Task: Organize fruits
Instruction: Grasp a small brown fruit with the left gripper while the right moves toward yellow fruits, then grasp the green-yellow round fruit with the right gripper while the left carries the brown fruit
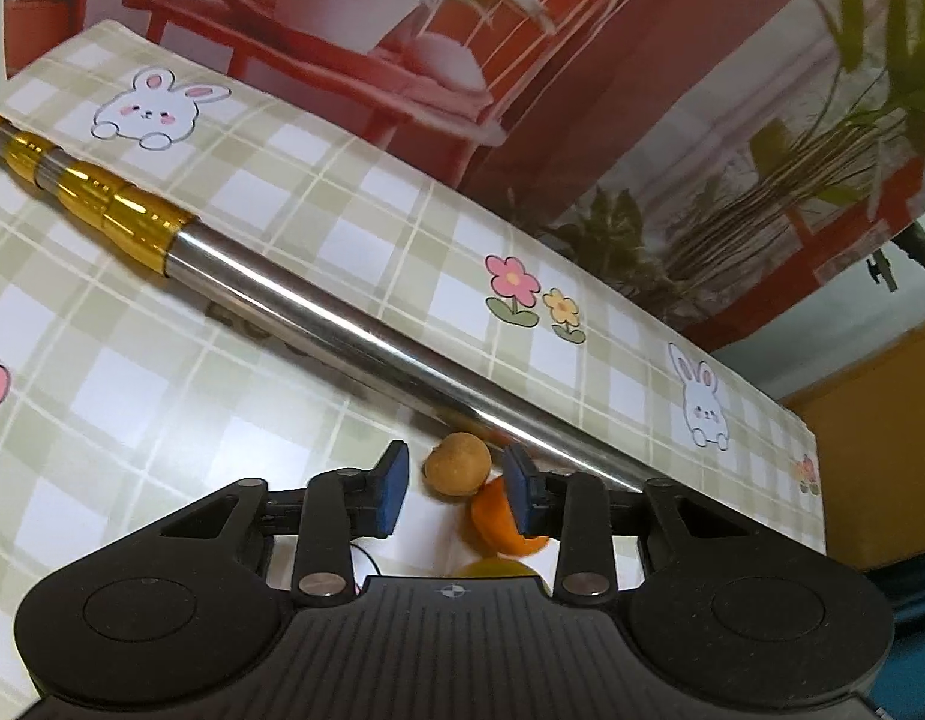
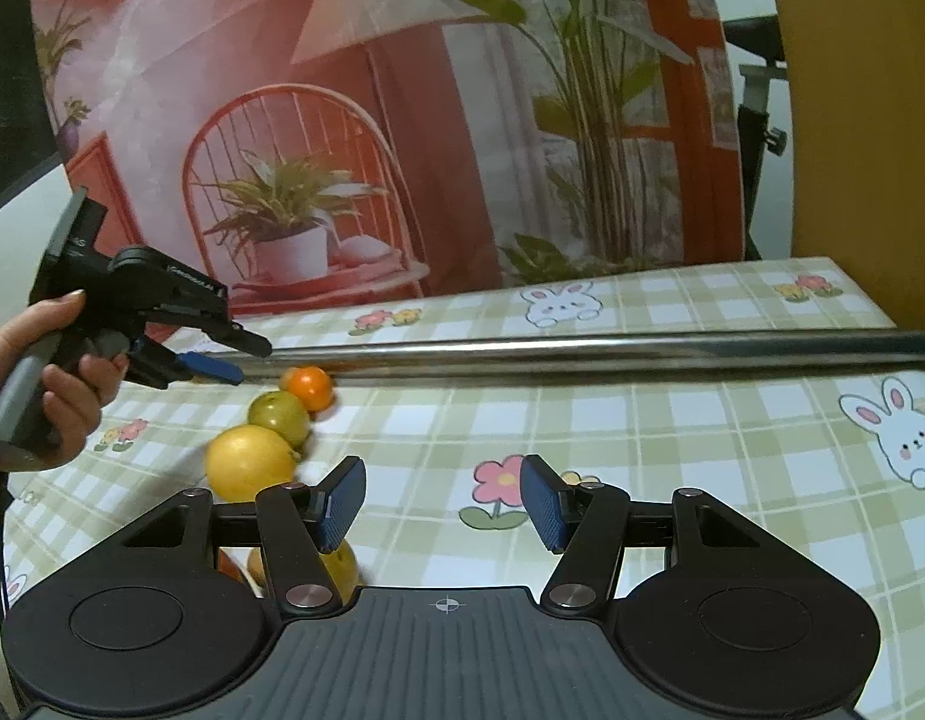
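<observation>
Both grippers apart, empty — left gripper (image 1: 456, 492) narrow over the orange (image 1: 498, 525), right gripper (image 2: 443, 510) wider.

Checked tablecloth (image 2: 672, 438) on table, metal pole (image 2: 582, 348) across it, fruits in a row: orange (image 2: 309, 387), green fruit (image 2: 279, 417), lemon (image 2: 249, 462).

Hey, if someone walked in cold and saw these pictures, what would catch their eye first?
Probably the long shiny metal pole lying across the checked bunny tablecloth. Next, the row of fruit beside it: an orange, a green fruit and a yellow fruit, with the left gripper hovering at the orange end.
</observation>
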The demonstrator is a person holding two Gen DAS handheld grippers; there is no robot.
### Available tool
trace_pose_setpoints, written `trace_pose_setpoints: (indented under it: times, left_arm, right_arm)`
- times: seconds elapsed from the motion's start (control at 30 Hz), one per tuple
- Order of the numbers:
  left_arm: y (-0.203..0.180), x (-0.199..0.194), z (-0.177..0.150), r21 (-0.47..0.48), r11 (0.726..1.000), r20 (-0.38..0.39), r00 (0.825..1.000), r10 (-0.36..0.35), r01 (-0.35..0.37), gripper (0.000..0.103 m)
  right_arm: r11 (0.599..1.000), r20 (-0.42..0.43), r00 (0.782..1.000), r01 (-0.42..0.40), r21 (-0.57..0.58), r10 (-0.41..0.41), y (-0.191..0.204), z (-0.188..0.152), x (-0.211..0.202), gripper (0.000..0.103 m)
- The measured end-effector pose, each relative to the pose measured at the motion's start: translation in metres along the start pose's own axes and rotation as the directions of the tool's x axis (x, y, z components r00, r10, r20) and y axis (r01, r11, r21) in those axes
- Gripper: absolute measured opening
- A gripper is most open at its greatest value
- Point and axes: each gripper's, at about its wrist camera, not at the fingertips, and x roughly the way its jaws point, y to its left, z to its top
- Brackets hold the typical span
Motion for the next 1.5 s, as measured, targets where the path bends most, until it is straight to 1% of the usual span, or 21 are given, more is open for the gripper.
trace_pose_setpoints:
  times: [0.17, 0.27, 0.3, 0.33, 0.4, 0.57, 0.7, 0.87, 1.1, 1.27, 1.4, 1.47, 1.5]
  left_arm:
    - [0.001, 0.013, 0.002, -0.022, 1.0, -0.002, 1.0, 0.014, -0.014, 0.033]
    - [0.003, 0.017, 0.002, -0.042, 0.999, -0.003, 1.0, -0.001, 0.001, 0.033]
    - [0.002, 0.018, 0.001, -0.034, 0.999, -0.002, 1.0, -0.003, 0.003, 0.032]
    - [0.001, 0.019, 0.001, -0.024, 1.0, -0.001, 1.0, -0.01, 0.01, 0.026]
    - [0.0, 0.019, -0.001, -0.01, 1.0, -0.003, 1.0, -0.019, 0.019, 0.026]
    - [0.001, 0.012, -0.006, 0.027, 1.0, 0.004, 1.0, -0.002, 0.002, 0.026]
    - [0.0, -0.005, -0.014, 0.102, 0.995, 0.025, 1.0, 0.001, -0.004, 0.026]
    - [0.003, -0.031, -0.03, 0.194, 0.981, 0.039, 0.999, -0.002, -0.006, 0.026]
    - [0.016, -0.06, -0.059, 0.251, 0.967, 0.018, 0.999, -0.047, 0.041, 0.026]
    - [0.021, -0.084, -0.081, 0.313, 0.948, 0.048, 0.996, -0.074, 0.055, 0.026]
    - [0.021, -0.103, -0.102, 0.372, 0.926, 0.069, 0.993, -0.099, 0.066, 0.026]
    - [0.019, -0.108, -0.111, 0.412, 0.91, 0.076, 0.993, -0.095, 0.055, 0.026]
    - [0.017, -0.11, -0.116, 0.427, 0.903, 0.078, 0.993, -0.091, 0.049, 0.026]
  right_arm:
    - [1.0, -0.012, 1.0, -0.001, 0.017, 0.001, -0.006, -0.003, 0.006, 0.054]
    - [1.0, -0.01, 1.0, -0.006, 0.019, 0.006, -0.008, -0.003, 0.006, 0.054]
    - [1.0, -0.01, 1.0, -0.006, 0.019, 0.007, -0.008, -0.003, 0.006, 0.054]
    - [1.0, -0.012, 1.0, -0.007, 0.021, 0.007, -0.009, -0.003, 0.006, 0.054]
    - [1.0, -0.015, 1.0, -0.007, 0.024, 0.007, -0.009, -0.003, 0.007, 0.054]
    - [1.0, -0.023, 1.0, -0.009, 0.029, 0.01, -0.009, -0.005, 0.01, 0.054]
    - [0.999, -0.034, 0.999, -0.028, 0.046, 0.029, -0.01, -0.005, 0.012, 0.054]
    - [0.997, -0.059, 0.996, -0.057, 0.051, 0.06, -0.006, -0.005, 0.018, 0.055]
    - [0.99, -0.113, 0.983, -0.138, 0.039, 0.142, 0.013, -0.011, 0.03, 0.055]
    - [0.985, -0.147, 0.974, -0.172, 0.013, 0.172, 0.031, -0.014, 0.041, 0.055]
    - [0.979, -0.17, 0.965, -0.19, 0.073, 0.2, 0.029, -0.015, 0.05, 0.054]
    - [0.975, -0.18, 0.961, -0.195, 0.104, 0.211, 0.027, -0.017, 0.054, 0.052]
    - [0.973, -0.184, 0.959, -0.197, 0.117, 0.216, 0.026, -0.018, 0.055, 0.05]
